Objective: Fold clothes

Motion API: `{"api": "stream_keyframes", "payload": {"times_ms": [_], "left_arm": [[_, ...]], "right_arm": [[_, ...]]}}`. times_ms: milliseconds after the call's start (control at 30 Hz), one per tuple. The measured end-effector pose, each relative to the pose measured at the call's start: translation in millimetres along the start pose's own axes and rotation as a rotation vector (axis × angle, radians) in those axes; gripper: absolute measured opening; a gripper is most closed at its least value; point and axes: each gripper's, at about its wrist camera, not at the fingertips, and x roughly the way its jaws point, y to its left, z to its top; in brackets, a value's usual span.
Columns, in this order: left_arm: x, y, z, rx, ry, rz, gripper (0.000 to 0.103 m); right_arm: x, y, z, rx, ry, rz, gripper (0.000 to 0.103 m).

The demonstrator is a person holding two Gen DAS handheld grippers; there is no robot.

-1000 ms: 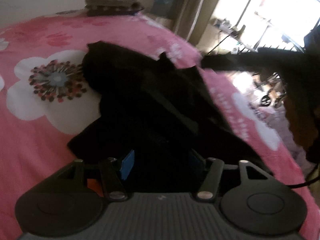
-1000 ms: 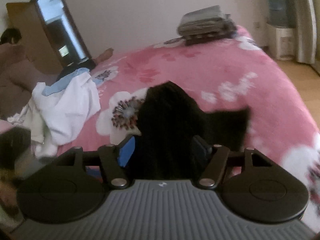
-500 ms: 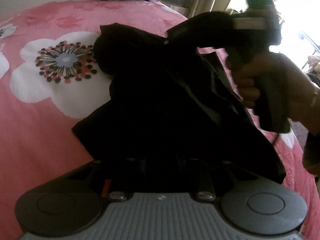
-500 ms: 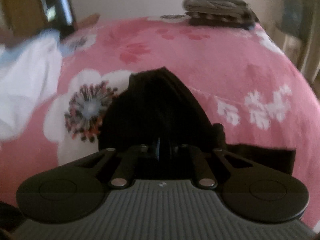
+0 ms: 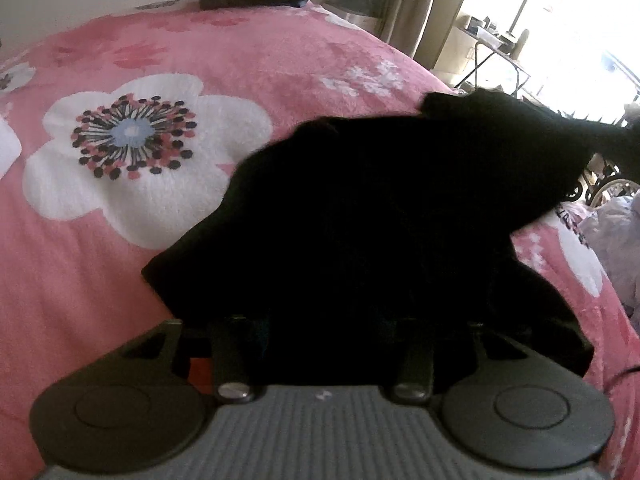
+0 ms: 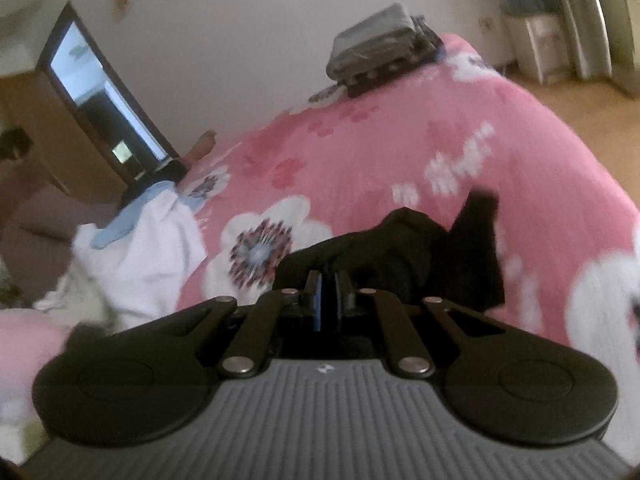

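- Black garment (image 5: 380, 220) first: where do we have it?
- We see it bunched on the pink bed cover (image 5: 100, 272), just beside the big white flower print (image 5: 132, 136). Its near edge runs right up to the left claw (image 5: 324, 316), and 1 corner stretches away toward the right edge of the left wrist view.
- How does our left claw stand?
- Partly closed. Its jaws have just been closing, and the black cloth fills the space between them. Both fingers are buried in the dark fabric, so we cannot tell whether the pads actually press on it.
- And our right claw (image 6: 326, 280)?
- Closed almost completely. The 2 blue pads sit nearly together, with the garment's edge gathered at their tips, so we read it as pinching a thin bit of the cloth. That view is blurred.
- What else do we have on the bed?
- 1 stack of folded clothes (image 6: 380, 48) at the far end, near the wall and well apart from the black garment. A white garment (image 6: 152, 248) with pale blue trim lies heaped at the left side, beyond the flower print.
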Motion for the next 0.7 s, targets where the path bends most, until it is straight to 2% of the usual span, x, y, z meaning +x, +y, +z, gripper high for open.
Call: {"api": "stream_keyframes", "payload": {"times_ms": [233, 433, 700], "left_arm": [[-1.6, -5.5, -0.8, 0.022, 0.000, 0.027, 0.013], [-8.5, -9.6, -1.7, 0.040, -0.010, 0.042, 0.009], [-15.9, -14.6, -4.3, 0.072, -0.022, 0.057, 0.008]], "right_arm": [[-77.5, -22.3, -54.3, 0.190, 0.021, -0.007, 0.005], [-121.4, -27.5, -97.1, 0.215, 0.060, -0.085, 0.004], [-143.0, -58.2, -148.0, 0.231, 0.160, -0.327, 0.000]]}}
